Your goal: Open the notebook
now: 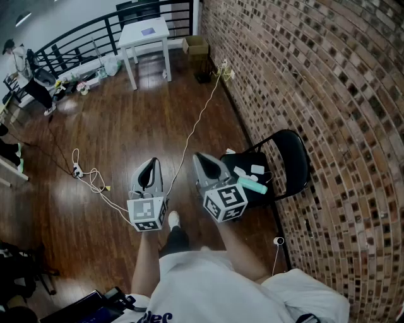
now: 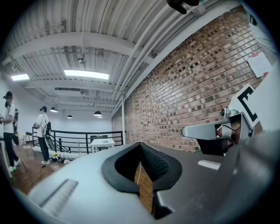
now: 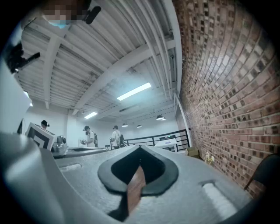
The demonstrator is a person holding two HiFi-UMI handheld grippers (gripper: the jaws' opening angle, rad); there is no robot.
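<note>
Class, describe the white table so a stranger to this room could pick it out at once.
Follow the brick wall to the far end of the wooden floor, where a black railing runs across. The white table stands just before that railing, left of a cardboard box. Unlike the brown box and dark railing, it is all white.

head view: high over me, steeply down at floor [image 1: 113, 126] | left gripper view: low on my left gripper [image 1: 150, 165], level along brick wall [image 2: 188, 83] | right gripper view: on my right gripper [image 1: 201, 159], likewise | shared: wall, white table [image 1: 146, 31], railing [image 1: 76, 41]
</note>
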